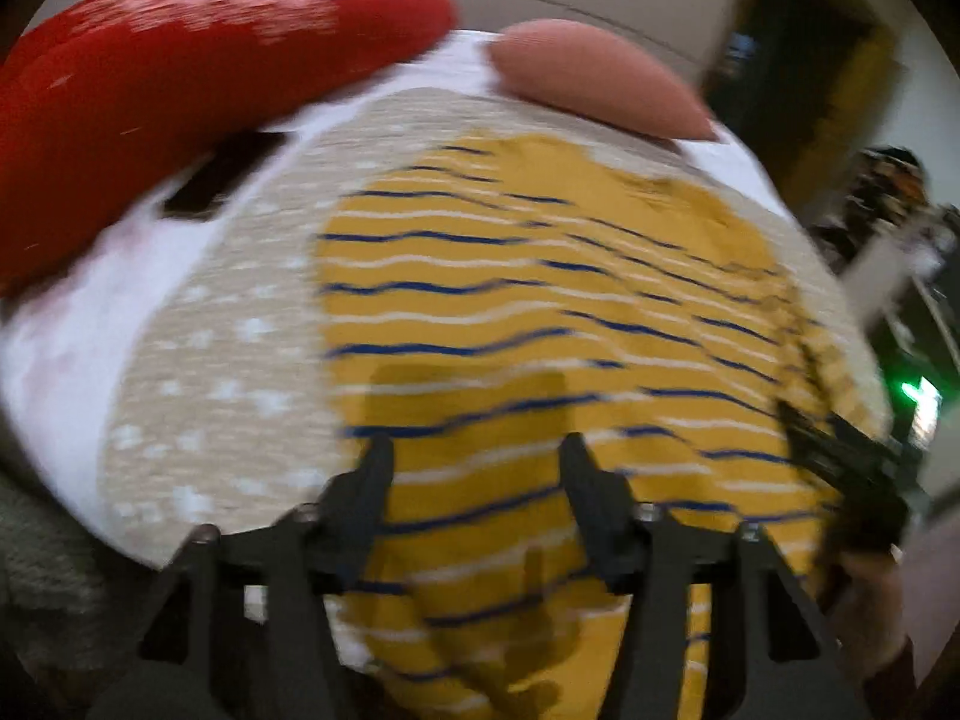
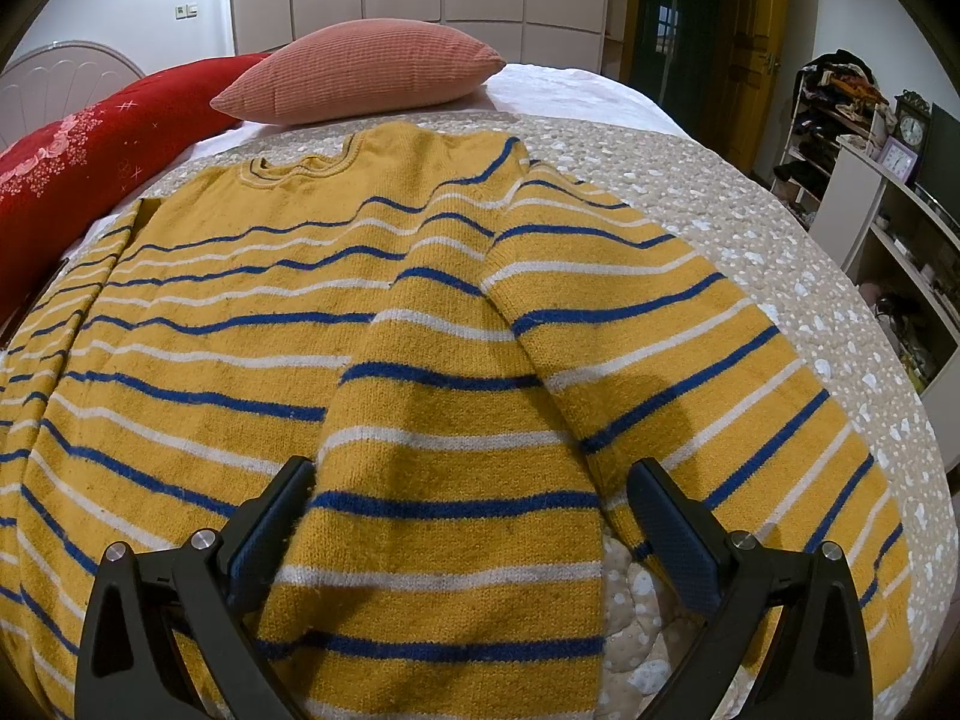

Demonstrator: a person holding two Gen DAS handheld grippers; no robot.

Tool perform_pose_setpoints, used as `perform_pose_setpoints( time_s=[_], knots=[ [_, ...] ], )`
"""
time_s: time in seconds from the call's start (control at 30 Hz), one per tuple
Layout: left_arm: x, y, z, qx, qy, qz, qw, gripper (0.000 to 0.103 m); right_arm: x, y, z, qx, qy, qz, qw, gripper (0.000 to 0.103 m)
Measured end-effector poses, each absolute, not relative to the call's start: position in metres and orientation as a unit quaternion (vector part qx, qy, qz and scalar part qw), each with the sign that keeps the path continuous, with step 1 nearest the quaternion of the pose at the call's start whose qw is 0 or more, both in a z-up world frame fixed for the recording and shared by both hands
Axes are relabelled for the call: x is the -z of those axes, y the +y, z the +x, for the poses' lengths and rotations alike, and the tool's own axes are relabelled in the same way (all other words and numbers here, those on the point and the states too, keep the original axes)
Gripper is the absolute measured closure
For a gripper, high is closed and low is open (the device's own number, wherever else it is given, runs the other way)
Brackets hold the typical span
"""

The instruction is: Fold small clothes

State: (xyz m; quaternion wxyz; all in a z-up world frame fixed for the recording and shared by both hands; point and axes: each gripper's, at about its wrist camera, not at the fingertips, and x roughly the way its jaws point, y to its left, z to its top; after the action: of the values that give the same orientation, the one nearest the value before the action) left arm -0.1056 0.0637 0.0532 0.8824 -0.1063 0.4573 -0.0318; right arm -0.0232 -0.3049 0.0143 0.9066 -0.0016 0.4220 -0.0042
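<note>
A yellow sweater (image 2: pixel 252 312) with blue and white stripes lies flat on the bed, collar at the far side. Its right sleeve (image 2: pixel 456 480) is folded in over the body and runs toward me between my fingers. My right gripper (image 2: pixel 474 480) is open just above that sleeve's lower part, holding nothing. In the blurred left wrist view the sweater (image 1: pixel 510 300) fills the middle. My left gripper (image 1: pixel 477 450) is open above its near part, with nothing between the fingers. The right gripper (image 1: pixel 840 468) shows at the sweater's right edge.
A beige quilted cover (image 2: pixel 780 228) with white dots lies under the sweater. A pink pillow (image 2: pixel 366 72) and a red pillow (image 2: pixel 90 138) lie at the far side. A dark object (image 1: pixel 216 180) lies on the white sheet. Shelves (image 2: pixel 888 204) stand right of the bed.
</note>
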Motion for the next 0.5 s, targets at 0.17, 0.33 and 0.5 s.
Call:
perform_pose_setpoints(
  time_s=[0.17, 0.33, 0.5],
  knots=[
    [-0.039, 0.008, -0.099, 0.082, 0.478, -0.043, 0.874, 0.04, -0.015, -0.304, -0.024, 0.006, 0.421, -0.004, 0.907, 0.0],
    [-0.027, 0.004, -0.101, 0.029, 0.493, -0.004, 0.87, 0.094, -0.015, -0.304, -0.024, 0.006, 0.421, -0.004, 0.907, 0.0],
    [-0.047, 0.049, -0.108, -0.048, 0.471, -0.023, 0.881, 0.096, -0.014, -0.303, -0.024, 0.005, 0.421, -0.003, 0.907, 0.0]
  ],
)
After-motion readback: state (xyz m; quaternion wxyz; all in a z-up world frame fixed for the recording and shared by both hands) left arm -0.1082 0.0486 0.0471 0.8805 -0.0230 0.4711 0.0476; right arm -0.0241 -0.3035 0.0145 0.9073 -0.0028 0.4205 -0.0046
